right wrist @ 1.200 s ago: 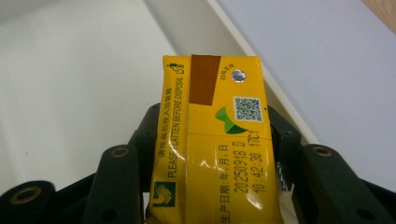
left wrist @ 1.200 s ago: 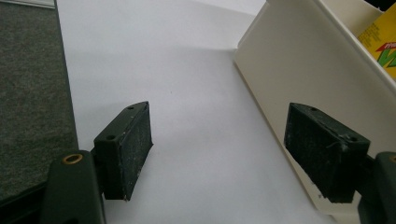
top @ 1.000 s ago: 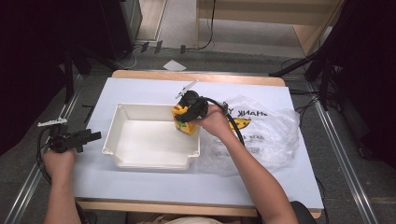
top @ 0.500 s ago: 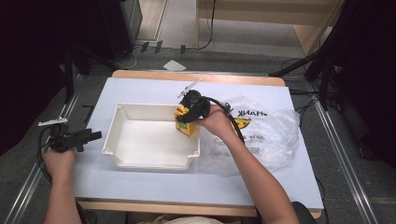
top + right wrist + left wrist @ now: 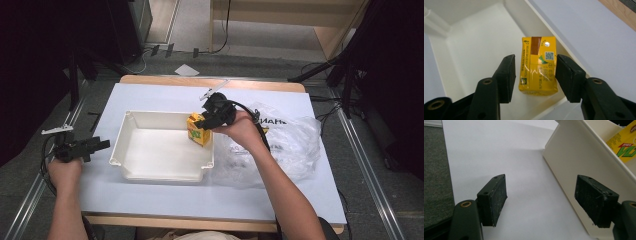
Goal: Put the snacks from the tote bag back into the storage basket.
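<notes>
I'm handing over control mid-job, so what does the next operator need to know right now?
Right gripper: jaws open, flanking the yellow carton, with a slim gap at one side.
Left gripper: open, empty, beside the white tray at its left.
Carton: inside the tray, by its right wall.
Plastic bag: on the table, right of the tray.
Done: carton in tray.
Left: probably back the right gripper away.
</notes>
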Available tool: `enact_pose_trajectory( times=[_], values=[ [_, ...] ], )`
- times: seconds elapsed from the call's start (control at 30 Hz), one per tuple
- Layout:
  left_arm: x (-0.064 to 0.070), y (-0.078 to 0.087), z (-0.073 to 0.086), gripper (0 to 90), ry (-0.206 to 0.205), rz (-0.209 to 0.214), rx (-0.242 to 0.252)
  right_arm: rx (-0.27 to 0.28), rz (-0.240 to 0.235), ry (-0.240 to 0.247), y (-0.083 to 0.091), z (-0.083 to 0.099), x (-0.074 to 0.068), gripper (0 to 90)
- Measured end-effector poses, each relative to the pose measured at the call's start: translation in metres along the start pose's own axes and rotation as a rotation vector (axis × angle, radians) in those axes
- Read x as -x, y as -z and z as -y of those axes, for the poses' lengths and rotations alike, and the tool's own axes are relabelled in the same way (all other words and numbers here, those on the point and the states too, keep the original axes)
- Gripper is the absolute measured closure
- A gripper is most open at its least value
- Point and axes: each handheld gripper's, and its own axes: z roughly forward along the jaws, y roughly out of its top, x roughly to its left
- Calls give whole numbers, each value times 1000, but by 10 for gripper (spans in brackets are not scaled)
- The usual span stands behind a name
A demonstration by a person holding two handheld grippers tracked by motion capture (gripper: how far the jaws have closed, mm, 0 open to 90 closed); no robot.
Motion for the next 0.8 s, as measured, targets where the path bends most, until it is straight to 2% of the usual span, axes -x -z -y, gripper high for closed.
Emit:
enact_pose_trajectory(
  times=[0.07,0.33,0.4,0.53,0.6,0.73,0.8],
  values=[
    [0,0,0,281,-1,1,0,6,-16,-14,5,3,0,568],
    [0,-1,-1,283,4,-1,2,8,-52,11,14,12,-8,643],
    [0,0,-1,283,8,-3,6,14,-69,19,13,13,-9,661],
    [-1,0,-1,283,6,1,6,6,-73,39,11,14,-14,726],
    [-1,0,-2,282,7,-2,5,-3,-79,39,9,15,-17,767],
    [-1,0,-2,281,10,0,6,-30,-93,78,2,18,-22,839],
    [-1,-1,-2,281,11,3,6,-40,-93,82,-1,19,-24,885]
  ],
)
